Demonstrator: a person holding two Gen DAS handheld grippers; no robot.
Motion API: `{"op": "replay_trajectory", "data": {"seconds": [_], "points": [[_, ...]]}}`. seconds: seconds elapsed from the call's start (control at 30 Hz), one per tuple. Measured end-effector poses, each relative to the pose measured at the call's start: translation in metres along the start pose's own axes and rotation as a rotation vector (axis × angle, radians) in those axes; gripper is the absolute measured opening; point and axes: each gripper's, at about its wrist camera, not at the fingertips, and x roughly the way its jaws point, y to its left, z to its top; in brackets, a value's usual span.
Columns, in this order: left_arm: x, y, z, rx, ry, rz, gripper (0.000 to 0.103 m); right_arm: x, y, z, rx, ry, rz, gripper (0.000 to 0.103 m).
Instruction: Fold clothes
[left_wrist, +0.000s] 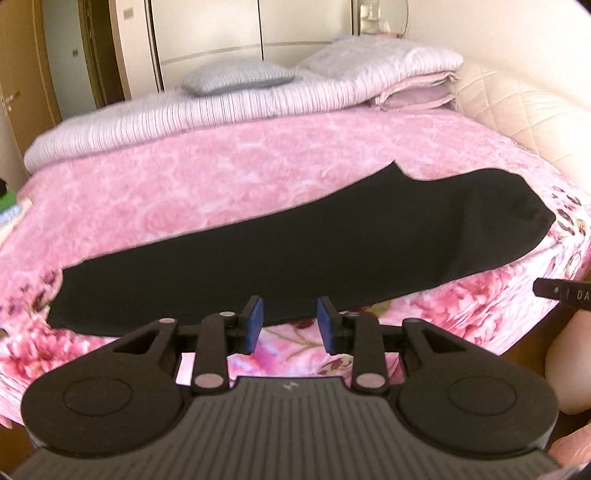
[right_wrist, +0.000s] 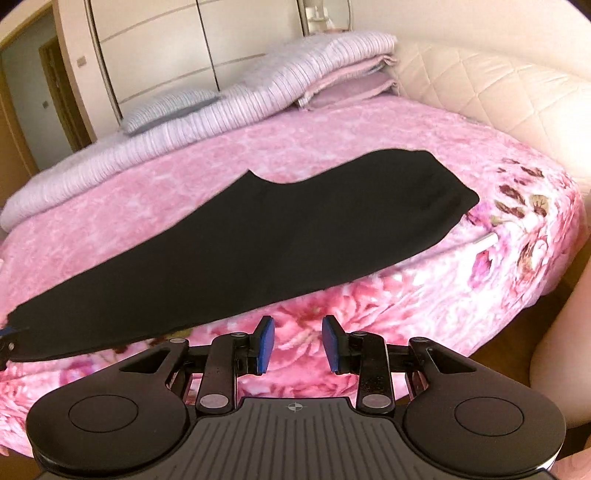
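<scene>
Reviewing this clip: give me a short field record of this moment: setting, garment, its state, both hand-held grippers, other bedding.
setting: bed with a pink floral cover
garment: black garment, long and narrow
garment state: lying flat along the near edge of the bed, touched by neither gripper
left hand-held gripper: open, nothing between the pads
right hand-held gripper: open, nothing between the pads
other bedding: striped quilt and grey pillow at the far side
</scene>
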Motion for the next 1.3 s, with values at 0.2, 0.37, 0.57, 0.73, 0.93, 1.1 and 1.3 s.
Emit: {"op": "replay_trajectory", "data": {"seconds": [0.2, 0.37, 0.57, 0.73, 0.93, 1.1, 1.3], "points": [[-0.026, -0.005, -0.004, 0.008, -0.041, 0.024, 0.033, -0.015, 0.012, -0.004, -0.027, -0.022, 0.029, 0.033], [-0.036, 0.002, -0.008, -0.011, -0.056, 0.036, 0.033, -0.017, 0.022, -0.005, -0.049, -0.033, 0.046, 0.033], [-0.023, 0.011, -0.006, -0.058, -0.062, -0.043, 0.033, -0.010, 0.008, -0.004, -0.022, -0.059, 0.081, 0.033], [0.009, 0.007, -0.003, -0.076, -0.025, -0.109, 0.033, 0.008, -0.049, -0.002, 0.167, -0.077, 0.131, 0.033], [0.062, -0.007, 0.011, -0.063, 0.019, -0.167, 0.033, 0.045, -0.134, 0.010, 0.432, -0.129, 0.146, 0.032], [0.116, -0.019, 0.026, -0.078, 0.072, -0.203, 0.033, 0.082, -0.187, 0.025, 0.557, -0.171, 0.130, 0.032], [0.169, -0.037, 0.045, -0.075, 0.101, -0.236, 0.033, 0.129, -0.243, 0.038, 0.696, -0.237, 0.096, 0.033]]}}
